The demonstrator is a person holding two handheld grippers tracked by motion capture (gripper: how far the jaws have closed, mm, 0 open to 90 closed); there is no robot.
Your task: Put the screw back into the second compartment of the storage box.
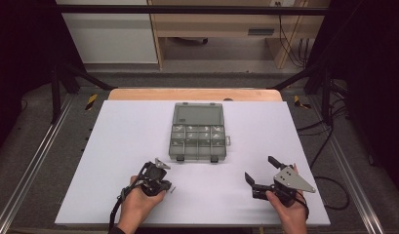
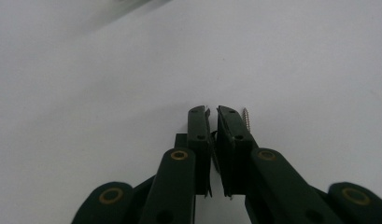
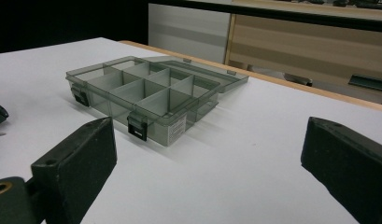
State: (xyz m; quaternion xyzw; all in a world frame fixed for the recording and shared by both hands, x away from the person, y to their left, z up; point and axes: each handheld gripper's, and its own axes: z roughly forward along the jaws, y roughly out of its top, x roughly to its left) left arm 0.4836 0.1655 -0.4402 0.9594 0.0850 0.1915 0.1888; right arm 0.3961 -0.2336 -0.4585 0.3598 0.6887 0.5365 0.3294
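Observation:
A small screw (image 1: 173,189) lies on the white table, just right of my left gripper (image 1: 164,189). In the left gripper view the gripper (image 2: 212,112) points down at the table, jaws closed to a thin slit with nothing between them. The screw (image 2: 246,119) lies against the outer side of the right-hand jaw. My right gripper (image 1: 261,169) is held low at the front right, jaws wide apart and empty (image 3: 207,158). A clear grey compartment box (image 1: 198,142) stands mid-table, its lid (image 1: 198,115) folded flat behind it. It is also in the right gripper view (image 3: 146,93).
The white table top (image 1: 124,146) rests on a wooden board (image 1: 194,94) that shows at the far edge. Metal rails (image 1: 36,161) run along both sides. Black cables (image 1: 333,187) lie off the table's right edge.

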